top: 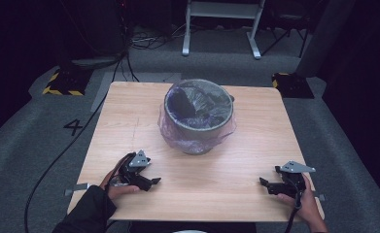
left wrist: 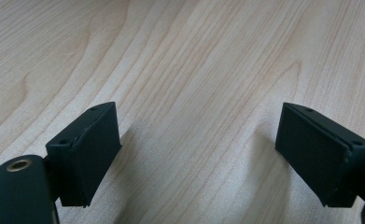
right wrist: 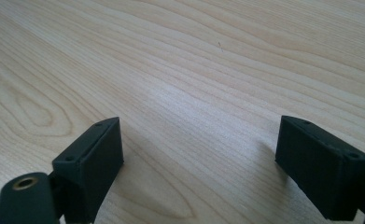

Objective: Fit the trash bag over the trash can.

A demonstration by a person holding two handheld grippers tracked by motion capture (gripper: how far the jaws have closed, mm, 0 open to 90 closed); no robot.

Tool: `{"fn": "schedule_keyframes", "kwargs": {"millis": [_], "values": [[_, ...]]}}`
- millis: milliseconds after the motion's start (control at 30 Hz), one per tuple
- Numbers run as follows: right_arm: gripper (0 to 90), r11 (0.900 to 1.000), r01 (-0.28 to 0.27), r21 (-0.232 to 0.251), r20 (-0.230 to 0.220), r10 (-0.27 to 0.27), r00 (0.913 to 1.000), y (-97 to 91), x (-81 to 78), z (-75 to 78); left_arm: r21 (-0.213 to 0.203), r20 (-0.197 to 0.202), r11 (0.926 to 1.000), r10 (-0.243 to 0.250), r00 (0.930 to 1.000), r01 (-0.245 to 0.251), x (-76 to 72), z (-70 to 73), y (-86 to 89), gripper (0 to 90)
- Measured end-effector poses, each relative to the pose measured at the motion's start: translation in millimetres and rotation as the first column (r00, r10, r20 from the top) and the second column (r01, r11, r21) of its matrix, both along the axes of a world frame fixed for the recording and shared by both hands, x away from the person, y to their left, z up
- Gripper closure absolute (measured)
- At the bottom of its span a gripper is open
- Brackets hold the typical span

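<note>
A grey round bin point(top: 198, 116) lined with a clear plastic bag stands at the middle back of the light wooden table point(top: 129, 126). My left gripper point(top: 154, 182) rests low at the front left of the table, held by a hand in a dark sleeve. It is open, and bare wood lies between its black pads point(left wrist: 94, 154) in the left gripper view. My right gripper point(top: 265, 182) rests at the front right, also open, with nothing but wood grain between its pads point(right wrist: 96, 163). Both grippers are well short of the bin.
The table stands on grey carpet, with a black cable point(top: 61, 160) trailing along its left side. A white frame point(top: 221, 19) stands behind the table. Yellow-and-black marked blocks point(top: 63, 82) sit at the far corners. Dark items lie inside the bin's bag.
</note>
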State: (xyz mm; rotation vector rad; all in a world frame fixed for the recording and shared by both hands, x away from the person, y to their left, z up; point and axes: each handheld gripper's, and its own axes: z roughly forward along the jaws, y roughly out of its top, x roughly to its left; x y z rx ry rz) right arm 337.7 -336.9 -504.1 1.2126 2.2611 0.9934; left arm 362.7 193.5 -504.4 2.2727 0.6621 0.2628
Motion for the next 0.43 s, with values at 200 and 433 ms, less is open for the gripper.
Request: {"fn": "schedule_keyframes", "kwargs": {"millis": [200,433], "values": [[14.8,1.0,0.001,0.001,0.0,-0.001,1.0,0.0,0.0,0.0,0.0,0.001,1.0,0.0,1.0,0.0,0.1,0.0,0.0,13.4],[14.7,1.0,0.001,0.0,0.0,-0.001,1.0,0.0,0.1,0.0,-0.001,-0.001,1.0,-0.001,1.0,0.001,0.5,-0.1,-0.2,13.2]]}}
